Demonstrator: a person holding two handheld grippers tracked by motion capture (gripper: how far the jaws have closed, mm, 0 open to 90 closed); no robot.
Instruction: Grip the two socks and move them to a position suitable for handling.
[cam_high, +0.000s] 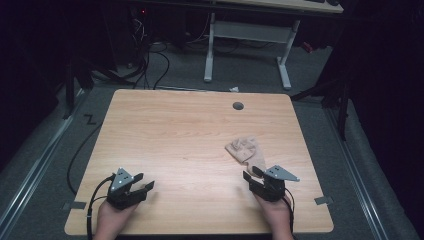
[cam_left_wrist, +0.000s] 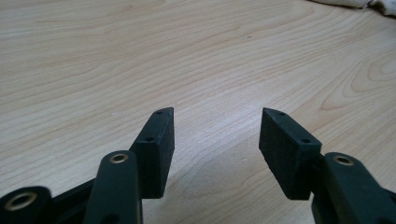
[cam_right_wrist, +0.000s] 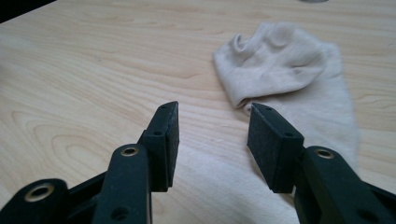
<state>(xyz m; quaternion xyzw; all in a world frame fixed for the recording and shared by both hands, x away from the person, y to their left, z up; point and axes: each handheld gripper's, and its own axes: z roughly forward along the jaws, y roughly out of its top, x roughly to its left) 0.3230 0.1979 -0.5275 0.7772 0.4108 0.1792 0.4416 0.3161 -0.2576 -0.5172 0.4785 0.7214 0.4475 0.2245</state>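
Left hand: the left gripper (cam_high: 142, 184) sits low over the near left part of the wooden table (cam_high: 175, 135), held by a hand that comes in from the near edge; its tip points toward the table's middle and right; a black cable trails off it over the near edge.
Left tool state: jaws spread wide, nothing between them; in the left gripper view bare wood shows through the gap.
Right hand: the right gripper (cam_high: 251, 173) is held over the near right part of the table, its tip pointing away from the person and slightly left, toward the sock (cam_high: 245, 151); the grey three-cornered plate on top of it juts to the right.
Right tool state: jaws spread apart, gripping nothing; in the right gripper view the sock's (cam_right_wrist: 289, 79) near end lies just beyond and partly beneath one jaw; whether the jaw touches the cloth I cannot tell.
Sock: beige, crumpled at its far end, flatter toward the gripper; it lies on the right half of the table.
Edges: both hands are close to the near edge; the sock lies well in from the right edge.
Open room: bare wood spans the middle and the left half between the two grippers; a small round hole (cam_high: 238, 106) sits near the far edge, well beyond the sock.
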